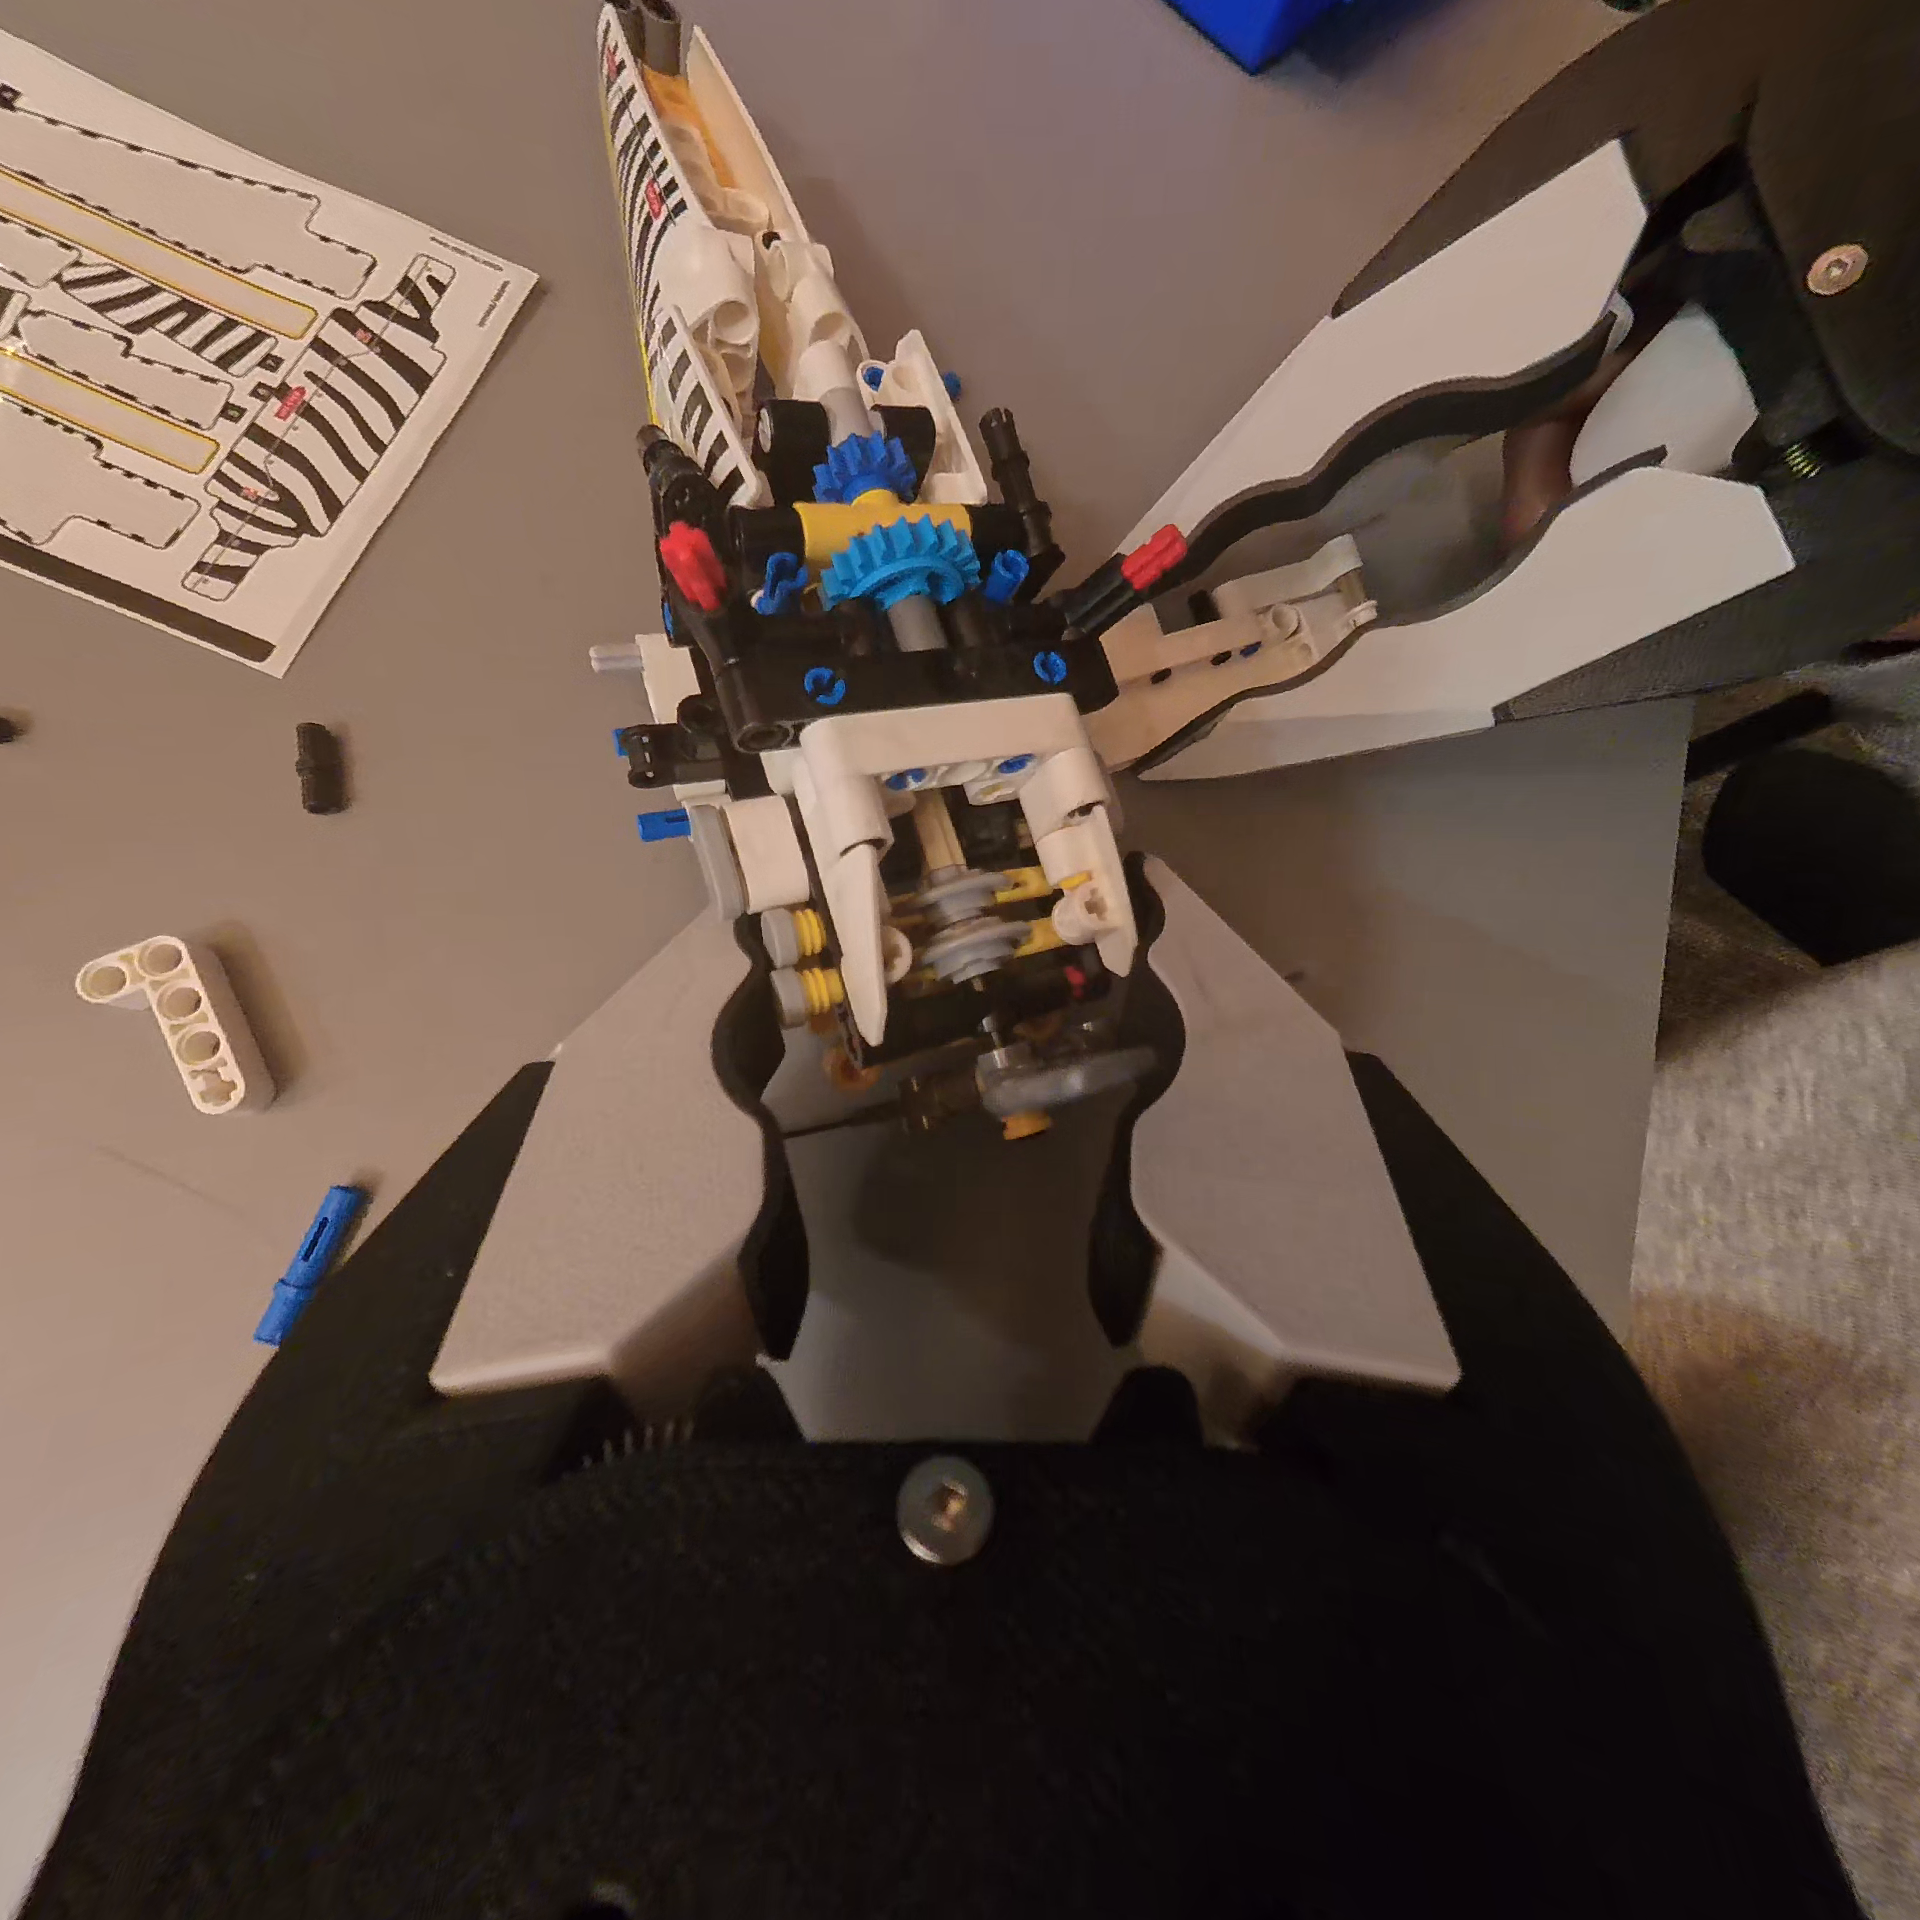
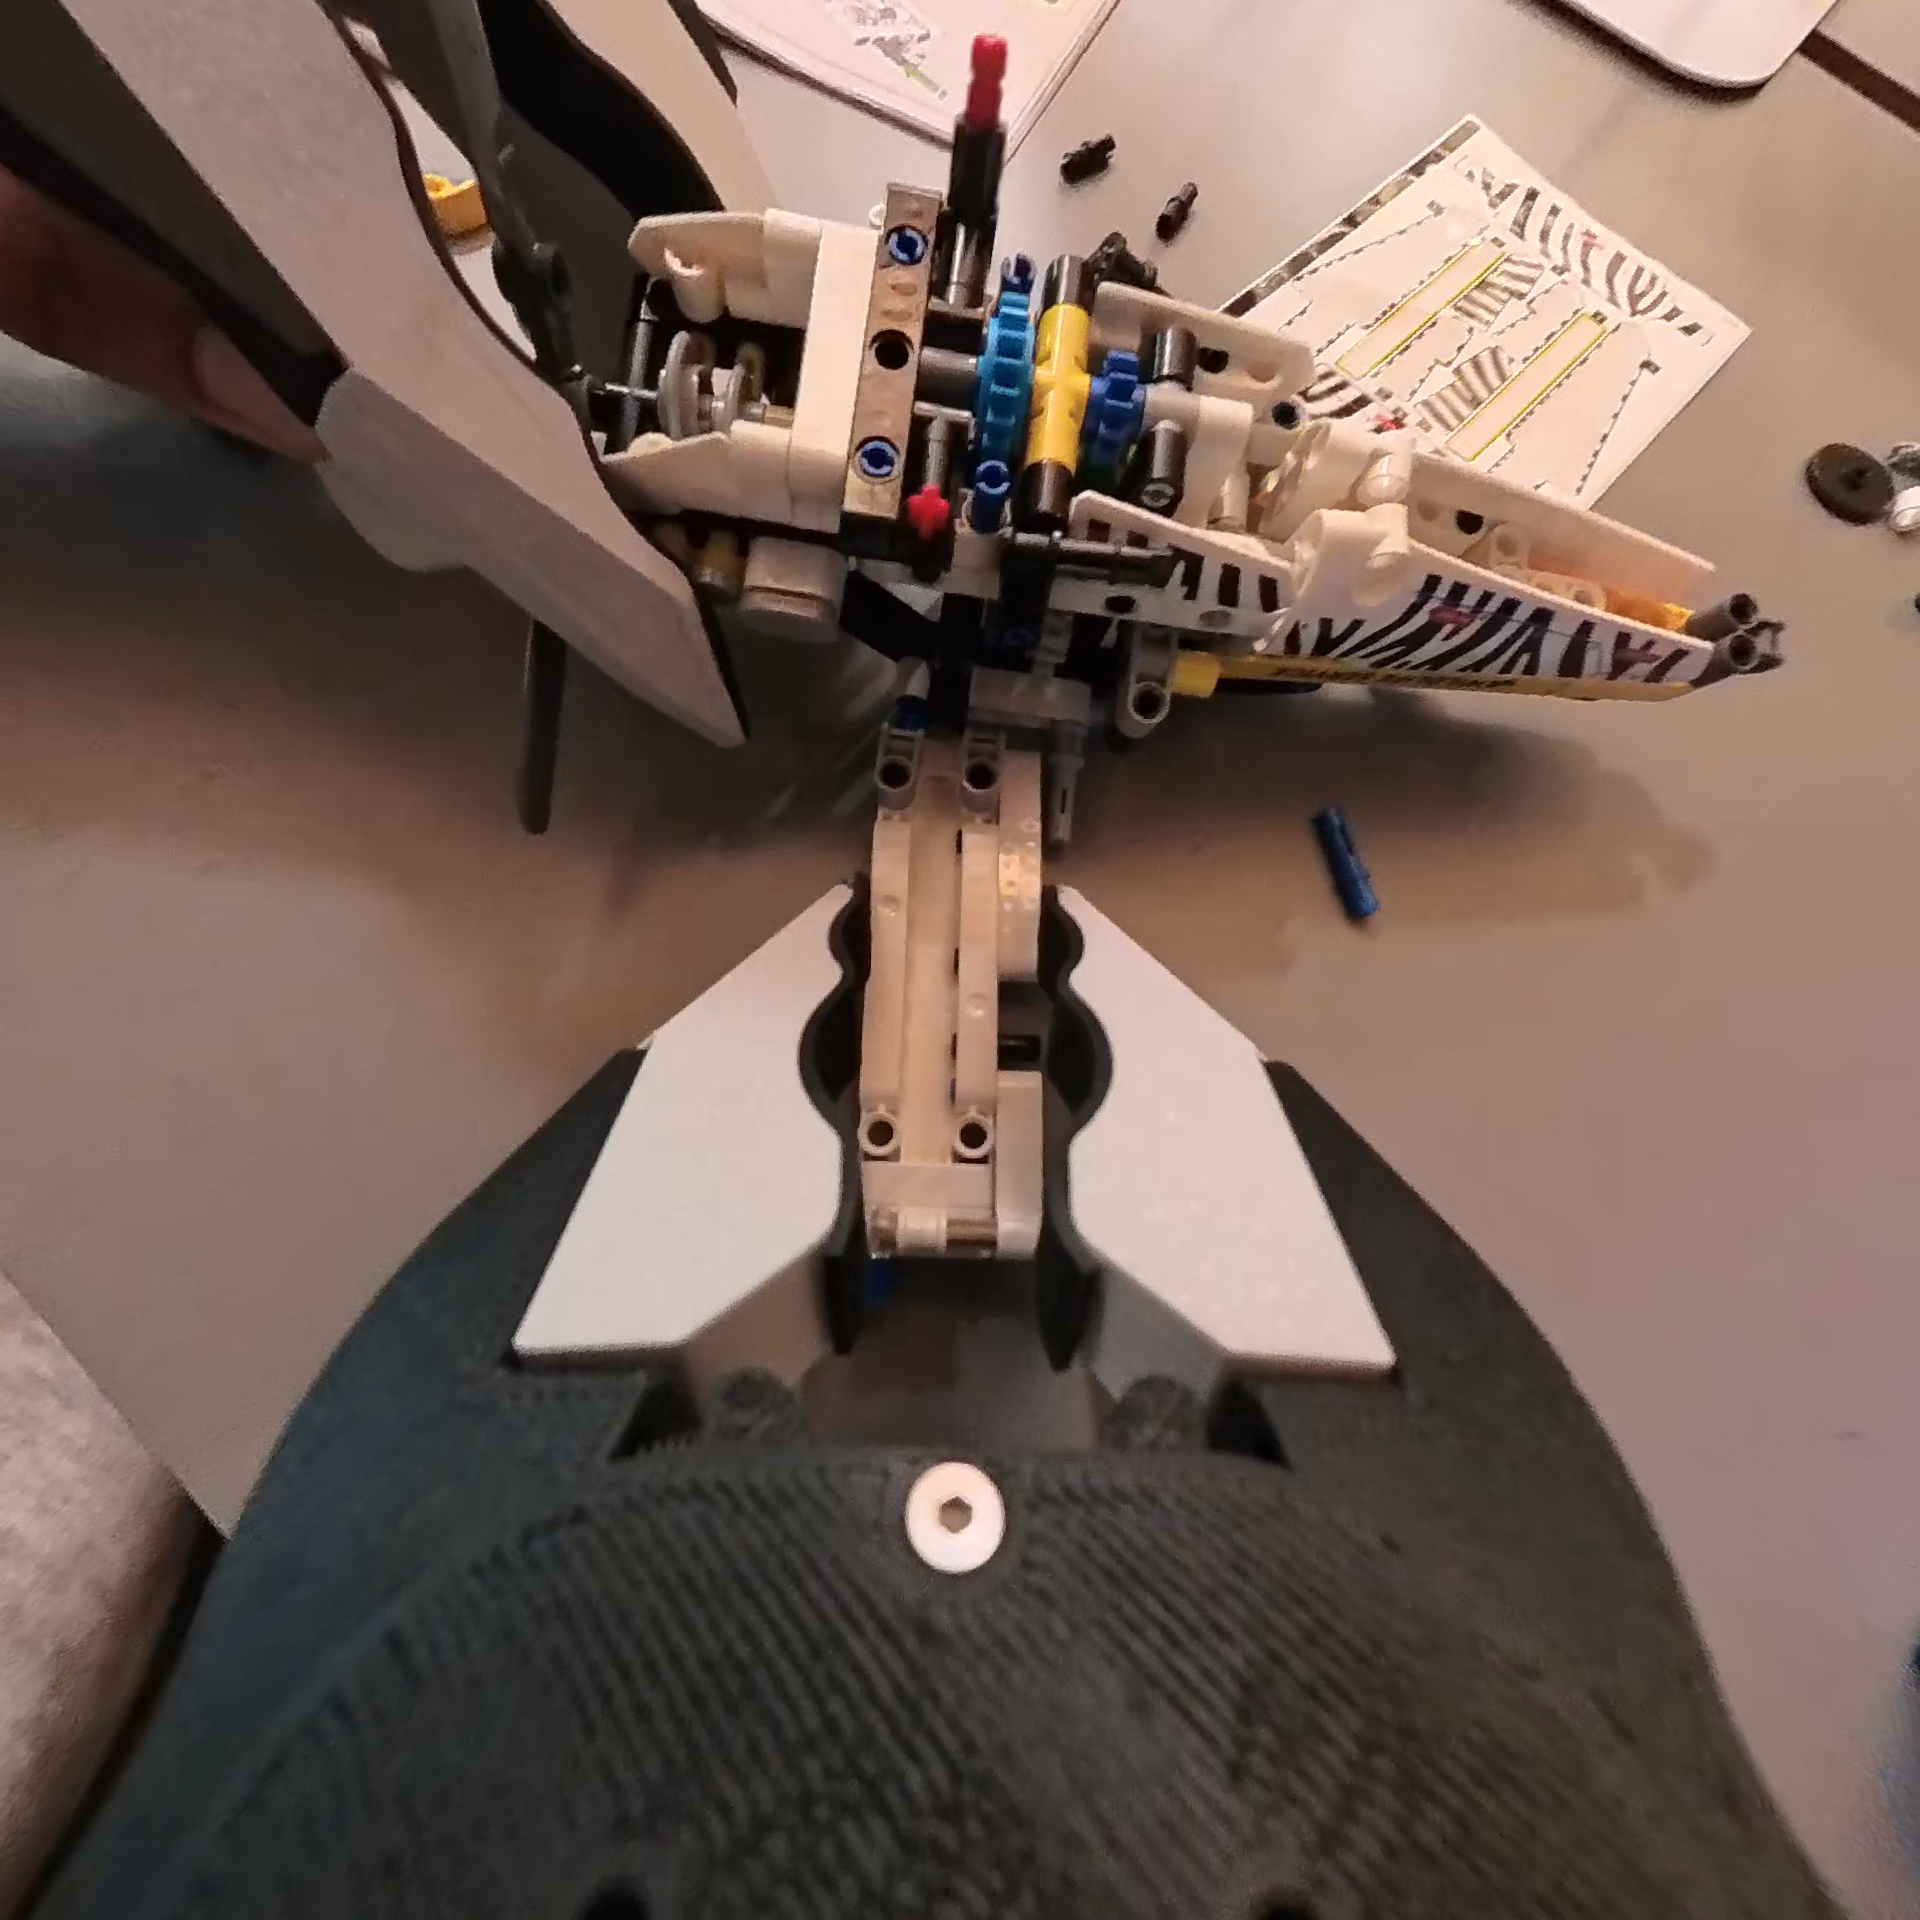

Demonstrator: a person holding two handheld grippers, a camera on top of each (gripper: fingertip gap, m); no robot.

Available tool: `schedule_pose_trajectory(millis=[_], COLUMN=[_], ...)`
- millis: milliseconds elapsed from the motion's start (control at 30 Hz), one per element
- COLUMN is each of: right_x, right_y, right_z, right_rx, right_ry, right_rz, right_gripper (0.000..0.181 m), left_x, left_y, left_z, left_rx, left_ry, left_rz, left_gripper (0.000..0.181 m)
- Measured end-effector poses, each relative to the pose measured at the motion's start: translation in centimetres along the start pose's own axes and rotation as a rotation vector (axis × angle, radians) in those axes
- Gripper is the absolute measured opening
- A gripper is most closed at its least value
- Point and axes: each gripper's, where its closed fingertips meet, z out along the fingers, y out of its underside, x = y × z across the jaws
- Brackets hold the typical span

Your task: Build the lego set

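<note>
Left wrist view shows the left hand-held gripper [image 1: 940, 956] clamping the white, zebra-striped Lego model [image 1: 831, 644] above the grey desk [image 1: 468, 810]; right hand-held gripper [image 2: 951, 935] grips its white side beams, beside a loose blue pin [image 2: 1347, 862] and a zebra-patterned sticker sheet [image 2: 1538, 343].

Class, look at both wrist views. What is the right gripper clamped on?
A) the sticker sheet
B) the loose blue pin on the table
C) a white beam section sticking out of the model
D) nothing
C: the right gripper is shut on the white beam section of the model.
</note>
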Motion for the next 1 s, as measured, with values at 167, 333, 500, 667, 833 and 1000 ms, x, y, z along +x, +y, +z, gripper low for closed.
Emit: schedule_pose_trajectory(millis=[167,333,500,667,833,1000], right_x=[0.0,-0.1,-0.1,0.0,0.1,0.2], right_y=[0.0,0.0,-0.1,-0.4,-0.6,-0.6], right_z=[0.0,0.2,0.3,0.8,0.9,1.0], right_rx=[0.001,-0.009,-0.012,-0.011,-0.009,-0.009], right_ry=[-0.01,-0.061,-0.065,-0.075,-0.082,-0.078], right_rz=[0.005,0.085,0.103,0.108,0.105,0.097], right_gripper=[0.031,0.031,0.031,0.031,0.031,0.031], left_x=[0.1,0.0,0.0,0.1,-0.1,-0.2], left_y=[0.0,0.1,0.1,0.4,0.2,0.5], left_z=[-0.1,0.0,0.0,0.1,0.0,-0.4], left_rx=[-0.004,-0.011,-0.017,-0.04,-0.026,-0.044], left_ry=[0.014,0.008,0.01,0.013,0.034,0.05], left_rz=[-0.002,-0.006,-0.009,0.005,-0.017,-0.063], left_gripper=[0.066,0.066,0.065,0.063,0.065,0.074])
